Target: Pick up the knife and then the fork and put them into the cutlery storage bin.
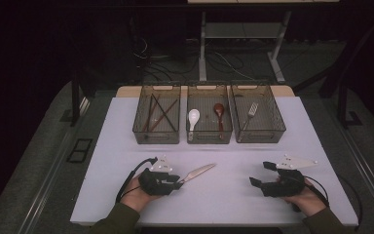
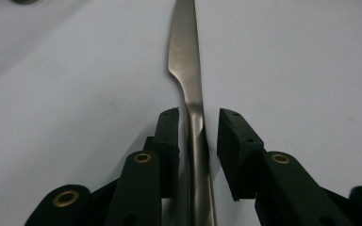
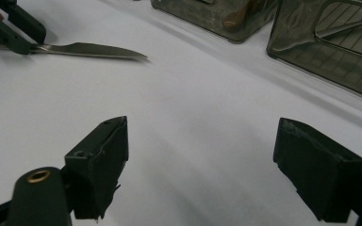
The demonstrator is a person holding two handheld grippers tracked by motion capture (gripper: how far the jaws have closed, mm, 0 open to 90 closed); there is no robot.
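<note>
On white table, left tool level, jaws narrowly astride knife handle, unpressed; right tool wide, empty

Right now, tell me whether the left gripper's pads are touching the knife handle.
Apart: the left gripper view shows slivers of gap between the knife handle and the left gripper pads.

Dim room, grey carpeted floor around a white rectangular table. Behind it, a metal-legged grey desk frame over tangled black cables. Dark walls beyond.
</note>
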